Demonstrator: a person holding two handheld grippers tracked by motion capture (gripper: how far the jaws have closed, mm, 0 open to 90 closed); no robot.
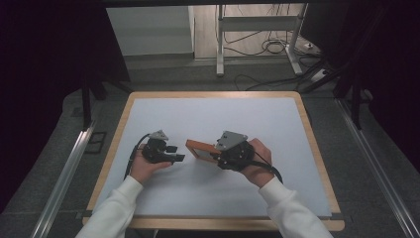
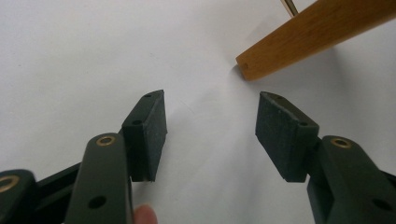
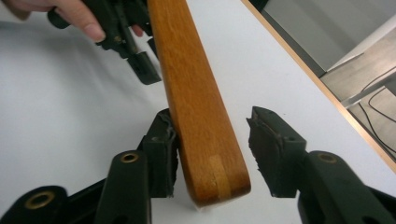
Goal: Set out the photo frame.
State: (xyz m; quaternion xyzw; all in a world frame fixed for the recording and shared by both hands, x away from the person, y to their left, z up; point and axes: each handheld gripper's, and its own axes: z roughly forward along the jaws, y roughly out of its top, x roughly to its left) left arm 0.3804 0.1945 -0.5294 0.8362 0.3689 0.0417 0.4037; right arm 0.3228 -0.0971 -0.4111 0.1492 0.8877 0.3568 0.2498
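Wooden frame (image 1: 200,149) stands on edge, long axis running left-right mid-desk; right gripper (image 3: 212,144) released around it, left gripper (image 2: 210,126) released; white desk (image 1: 208,114), dark curtains (image 1: 44,59).

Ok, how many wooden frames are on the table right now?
1. The frame stands on edge near the table's middle, between the jaws of the right gripper, with the left gripper just to its left. Nothing else wooden lies there.
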